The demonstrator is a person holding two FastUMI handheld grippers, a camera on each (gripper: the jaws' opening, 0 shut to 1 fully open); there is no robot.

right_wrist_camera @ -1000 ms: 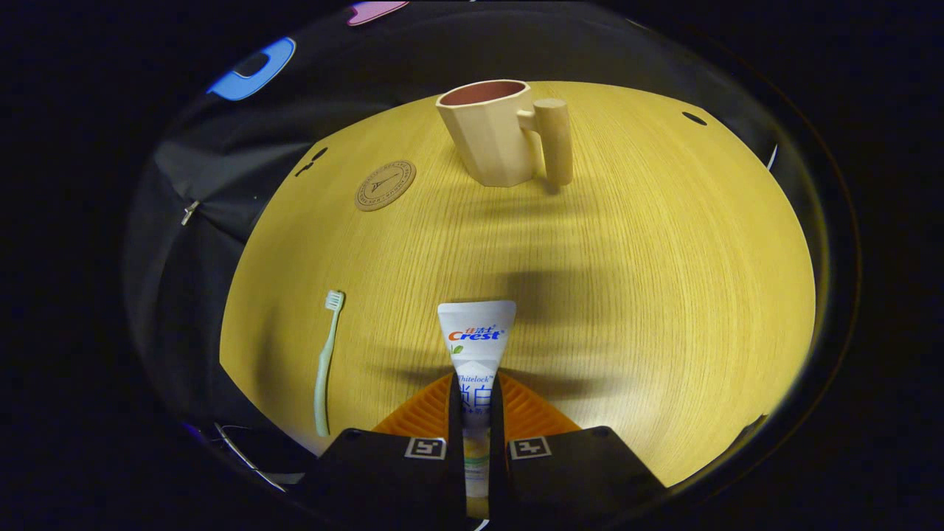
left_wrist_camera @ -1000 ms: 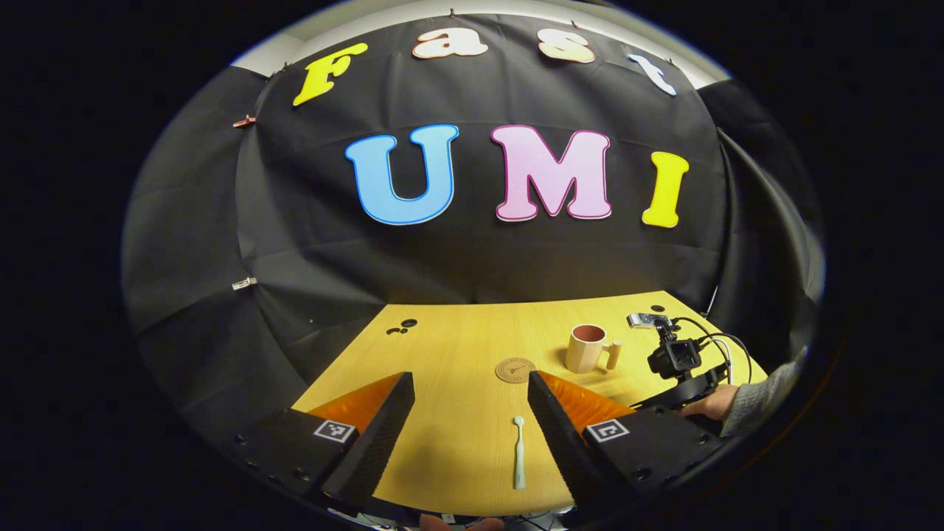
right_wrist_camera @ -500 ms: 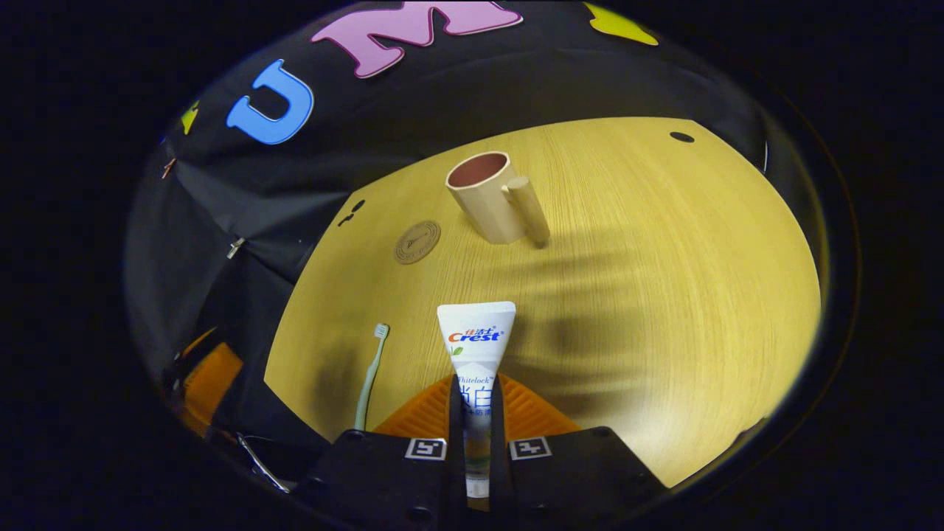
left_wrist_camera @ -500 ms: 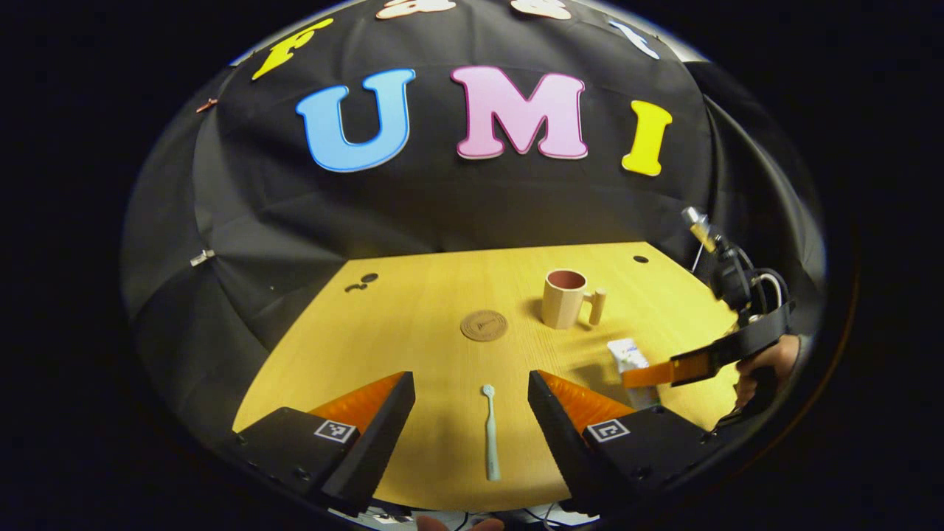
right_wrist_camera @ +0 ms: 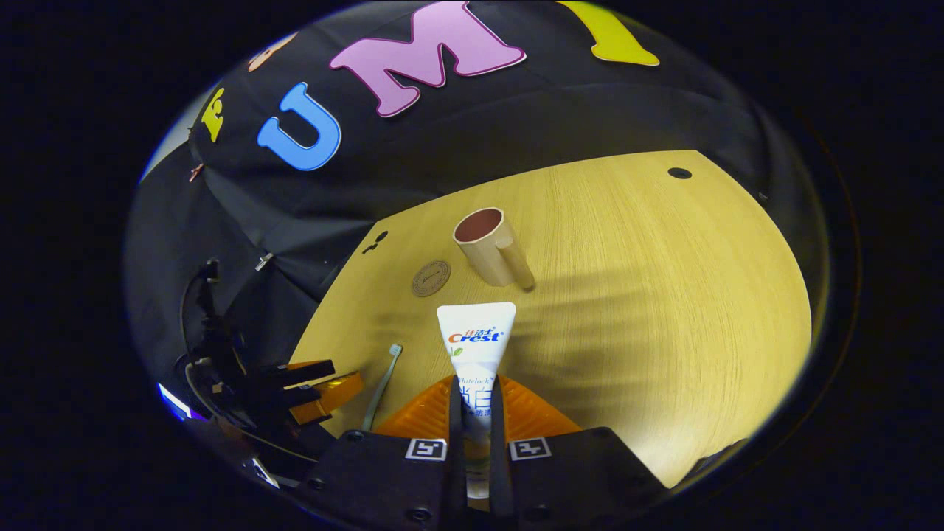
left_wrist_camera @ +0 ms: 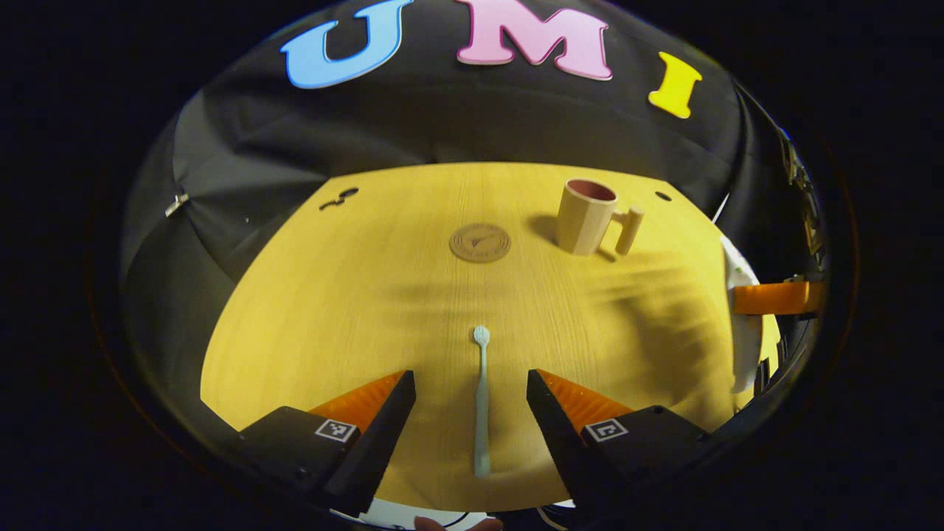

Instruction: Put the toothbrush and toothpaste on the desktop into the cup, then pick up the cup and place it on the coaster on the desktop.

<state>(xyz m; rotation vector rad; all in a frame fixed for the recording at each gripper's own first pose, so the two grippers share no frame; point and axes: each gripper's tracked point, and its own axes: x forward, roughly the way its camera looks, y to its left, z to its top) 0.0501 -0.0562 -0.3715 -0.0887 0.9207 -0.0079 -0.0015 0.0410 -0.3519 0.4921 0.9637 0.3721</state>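
A pale green toothbrush (left_wrist_camera: 481, 398) lies flat on the yellow wooden desktop (left_wrist_camera: 354, 295), pointing away, right between the spread fingers of my left gripper (left_wrist_camera: 470, 413), which is open above it. My right gripper (right_wrist_camera: 476, 413) is shut on a white toothpaste tube (right_wrist_camera: 476, 343), held up off the table with its flat end forward. The beige cup (left_wrist_camera: 586, 217) with a peg handle stands upright at the back right; its inside looks empty. A round brown coaster (left_wrist_camera: 480, 243) lies left of the cup. In the right gripper view the cup (right_wrist_camera: 487, 247), coaster (right_wrist_camera: 431, 278) and toothbrush (right_wrist_camera: 383, 383) lie ahead and below.
Small dark holes (left_wrist_camera: 338, 198) mark the desktop's far left, and one hole (left_wrist_camera: 663, 196) sits at the far right. The right gripper's finger and tube (left_wrist_camera: 767, 299) hover at the right edge of the left gripper view. The left gripper (right_wrist_camera: 310, 383) shows at lower left in the right gripper view.
My left gripper has tilted down and moved forward over the toothbrush. My right gripper has lifted higher with the toothpaste, away from the desktop.
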